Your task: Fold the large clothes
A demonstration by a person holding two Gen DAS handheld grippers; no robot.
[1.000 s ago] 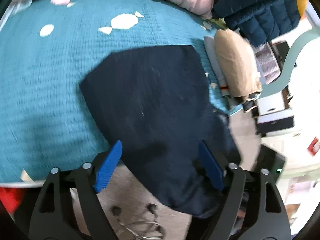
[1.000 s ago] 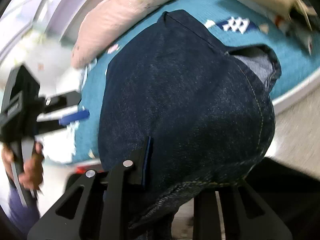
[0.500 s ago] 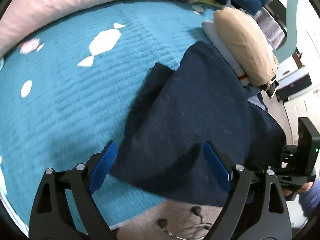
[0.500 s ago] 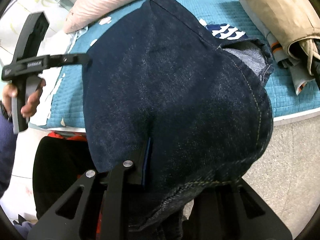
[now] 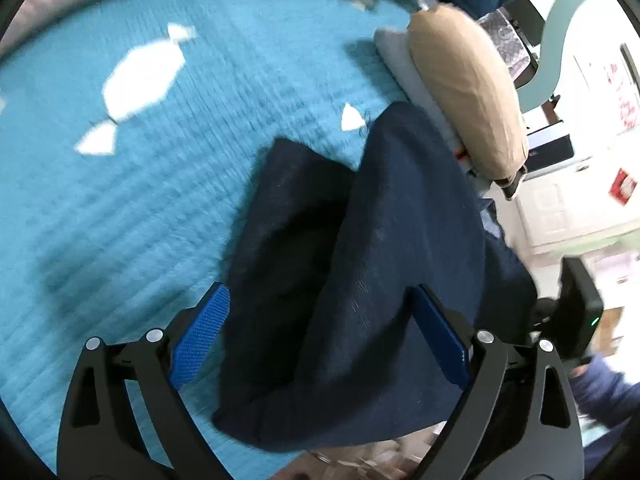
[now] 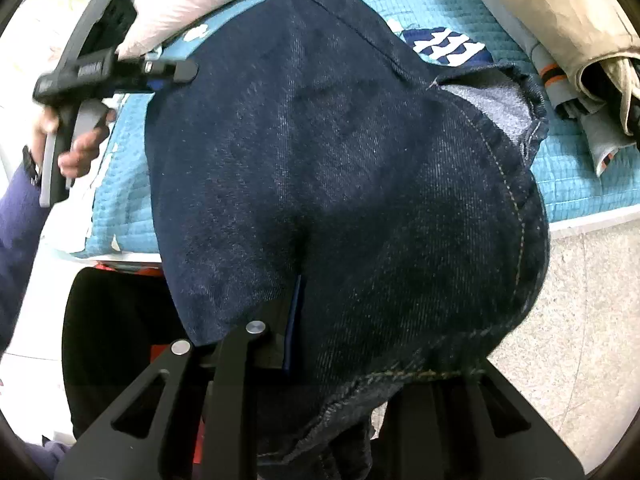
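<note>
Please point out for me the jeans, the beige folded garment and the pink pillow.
jeans (image 6: 360,168), right wrist view, middle of the dark denim.
beige garment (image 5: 464,92), left wrist view, its rounded top fold.
pink pillow (image 6: 224,4), right wrist view, its lower side, above the blanket.

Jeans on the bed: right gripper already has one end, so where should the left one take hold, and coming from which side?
Take the jeans at the free doubled edge hanging nearest the left gripper, coming down from above with a pad on each face. The jaws are opening and straddle the cloth without pressing. The right gripper is clamped on the waistband end, so this likely evens the fold over the teal bedspread.
</note>
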